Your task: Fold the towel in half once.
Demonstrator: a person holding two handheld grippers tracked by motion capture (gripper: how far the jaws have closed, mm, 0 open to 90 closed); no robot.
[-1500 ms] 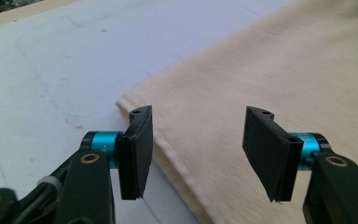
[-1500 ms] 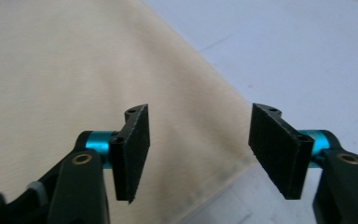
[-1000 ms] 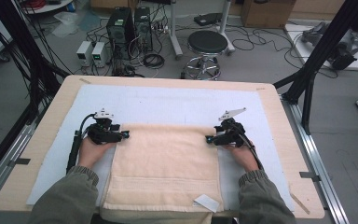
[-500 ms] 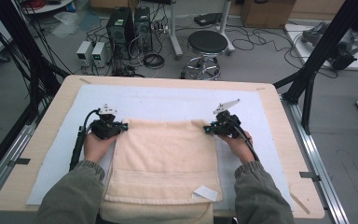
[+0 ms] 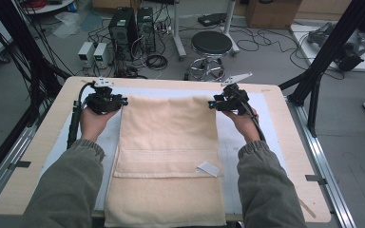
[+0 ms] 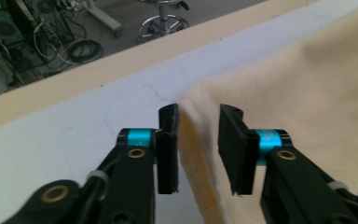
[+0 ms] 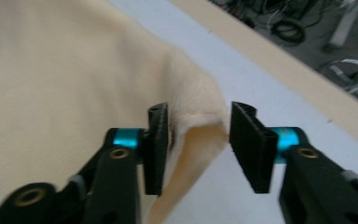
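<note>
A cream towel (image 5: 168, 142) lies lengthwise on the pale sheet (image 5: 247, 137) that covers the wooden table (image 5: 33, 161), and its near end hangs over the front edge. My left gripper (image 5: 122, 102) is at the towel's far left corner and my right gripper (image 5: 211, 104) at its far right corner. In the left gripper view the jaws (image 6: 199, 116) have just been opening, and the towel (image 6: 298, 84) corner stands loose between them. In the right gripper view the jaws (image 7: 198, 116) have also just been opening around a raised corner of the towel (image 7: 65, 70), with a gap beside it.
A small white label (image 5: 208, 167) lies on the towel's right side. Beyond the far table edge the floor holds a round stool (image 5: 211, 45), computer boxes (image 5: 133, 23) and cables. Black frame posts (image 5: 332, 47) stand at both sides of the table.
Both hands have moved away from the person toward the far table edge and risen, drawing the towel's far edge along. The jaws, closed on the corners half a second ago, now stand apart.
</note>
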